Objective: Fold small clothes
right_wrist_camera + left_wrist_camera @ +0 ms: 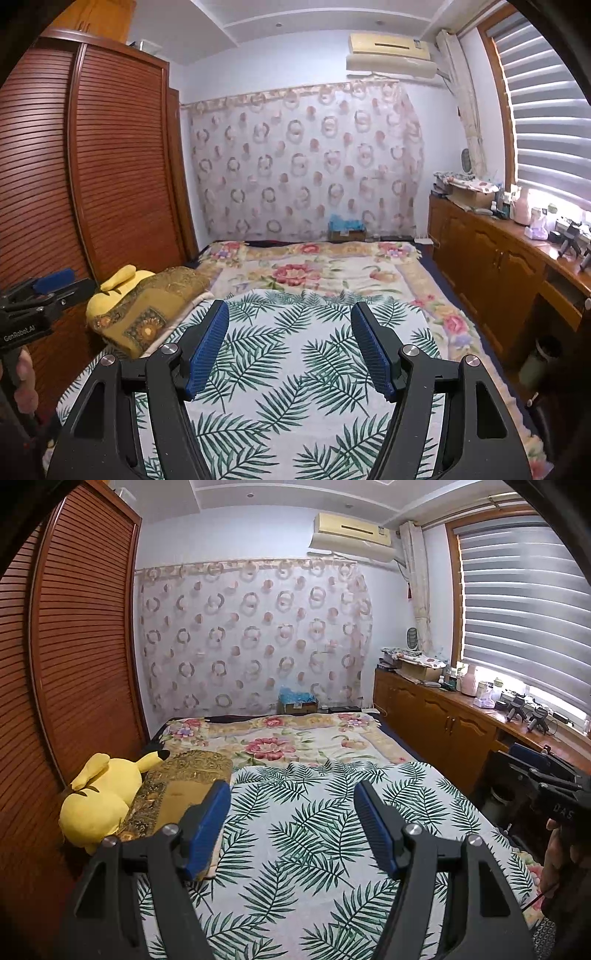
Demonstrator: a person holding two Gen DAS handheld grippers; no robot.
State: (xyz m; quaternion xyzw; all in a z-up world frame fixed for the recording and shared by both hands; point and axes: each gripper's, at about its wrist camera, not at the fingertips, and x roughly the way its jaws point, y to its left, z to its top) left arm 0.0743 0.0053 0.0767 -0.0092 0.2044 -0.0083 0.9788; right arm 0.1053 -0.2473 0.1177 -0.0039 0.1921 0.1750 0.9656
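Both claws, left gripper & right gripper, spread wide, nothing held, raised over white palm-leaf print cloth lying flat on bed. No small garment in view; fits pre-fold or post-fold. Yellow plush toy & gold patterned cushion at left edge; centre w/ room to move.

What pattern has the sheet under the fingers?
Green palm leaves on white sheet; shows best in the right wrist view.

A sheet lies mid-frame on the bed. At its left sit a cushion and plush toy; cabinets stand right.
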